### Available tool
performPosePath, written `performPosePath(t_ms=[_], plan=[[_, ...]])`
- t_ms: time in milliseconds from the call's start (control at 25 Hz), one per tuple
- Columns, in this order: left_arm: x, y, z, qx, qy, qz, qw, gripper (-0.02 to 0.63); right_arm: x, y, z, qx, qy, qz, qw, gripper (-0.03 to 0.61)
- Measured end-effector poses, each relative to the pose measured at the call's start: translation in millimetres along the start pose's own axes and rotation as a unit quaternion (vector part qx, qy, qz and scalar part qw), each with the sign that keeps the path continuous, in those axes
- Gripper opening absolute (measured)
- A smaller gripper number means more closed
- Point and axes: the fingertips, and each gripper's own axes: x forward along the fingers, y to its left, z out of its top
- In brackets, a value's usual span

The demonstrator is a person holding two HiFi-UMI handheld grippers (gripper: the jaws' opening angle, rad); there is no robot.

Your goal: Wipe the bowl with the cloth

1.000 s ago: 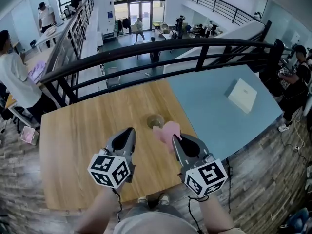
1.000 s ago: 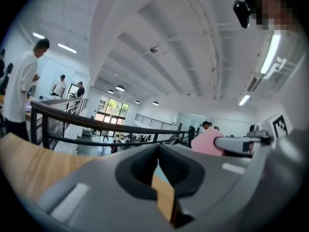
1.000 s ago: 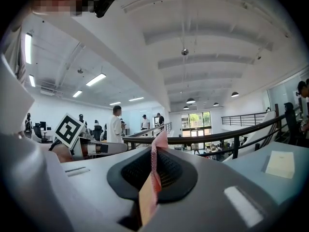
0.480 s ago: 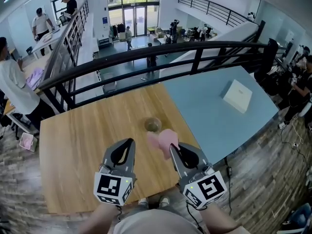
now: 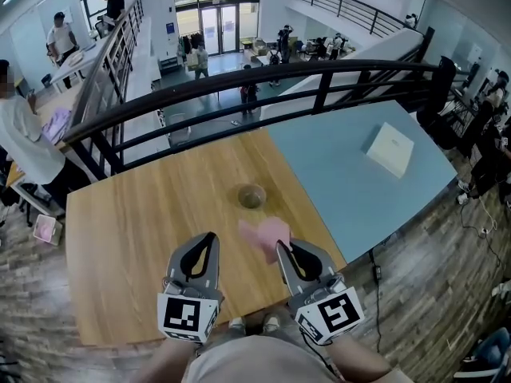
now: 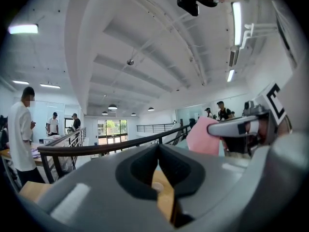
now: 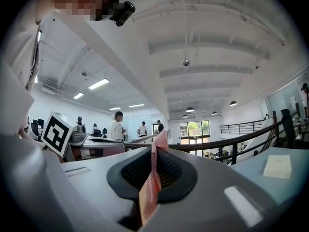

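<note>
Left side: you're holding the left hand-held gripper point(image 5: 210, 242) pressed together and empty, probably freeing it to steady the bowl point(image 5: 251, 196), which is sitting untouched farther out on the tabletop point(image 5: 120, 238). Right: your right hand-held gripper point(image 5: 282, 251) is pinching the pink cloth point(image 5: 267, 233) off the wood, seemingly readying the wipe.

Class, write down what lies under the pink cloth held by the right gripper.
Only the wooden table shows around the cloth; the patch directly below is covered. The bowl stands farther off, apart.
</note>
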Motion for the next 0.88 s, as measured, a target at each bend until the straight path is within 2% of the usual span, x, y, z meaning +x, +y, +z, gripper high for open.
performPosePath(t_ms=[160,320,880], plan=[[-4,1,-3,0.0,0.002,0.002,1.0,0.002,0,-3,1,-0.01,0.0,-0.007,1.0,0.014],[-7,0,-1,-0.007,-0.008,0.003,0.9999,0.002,0,0,2,-0.052,-0.002,-0.018,0.998,0.014],[-9,-5,-8,-0.01,0.005,-0.002,0.9999,0.002,3,11,2,-0.064,-0.006,-0.009,0.998,0.014]])
